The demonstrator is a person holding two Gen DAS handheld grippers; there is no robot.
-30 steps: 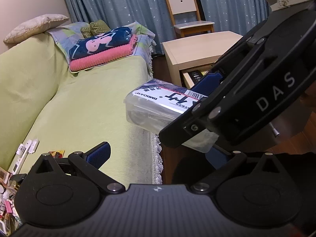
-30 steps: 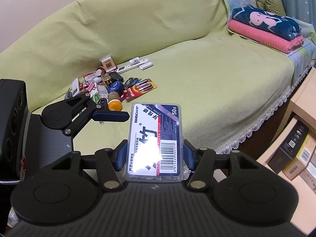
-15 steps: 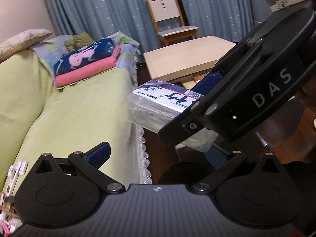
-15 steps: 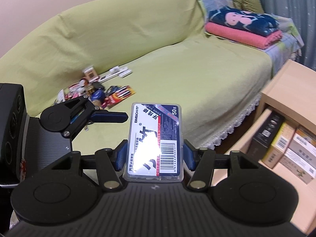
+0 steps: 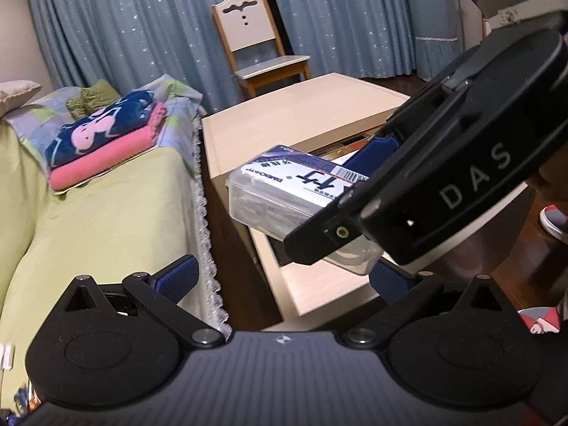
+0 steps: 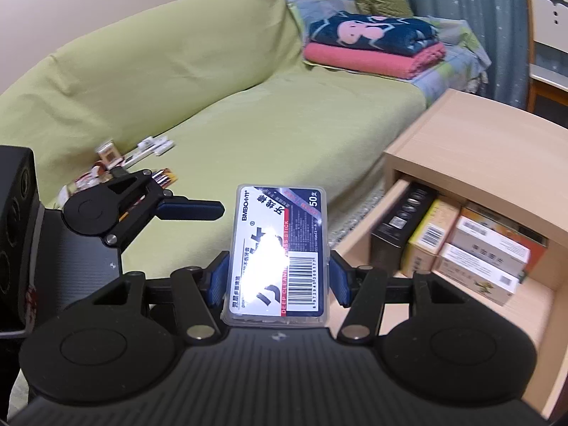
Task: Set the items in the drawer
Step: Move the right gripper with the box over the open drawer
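Floss-stick box sits clamped in the right hand-held gripper, left of the open drawer, not yet inside. Several cartons already stowed. Left hand-held gripper is open, empty.

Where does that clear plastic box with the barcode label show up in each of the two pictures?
Left wrist view: the clear plastic box with the barcode label sits centre, right of the green sofa.
Right wrist view: the box is centre-bottom, clamped in the right tongs.
Shared landmark: folded pink and navy blankets.
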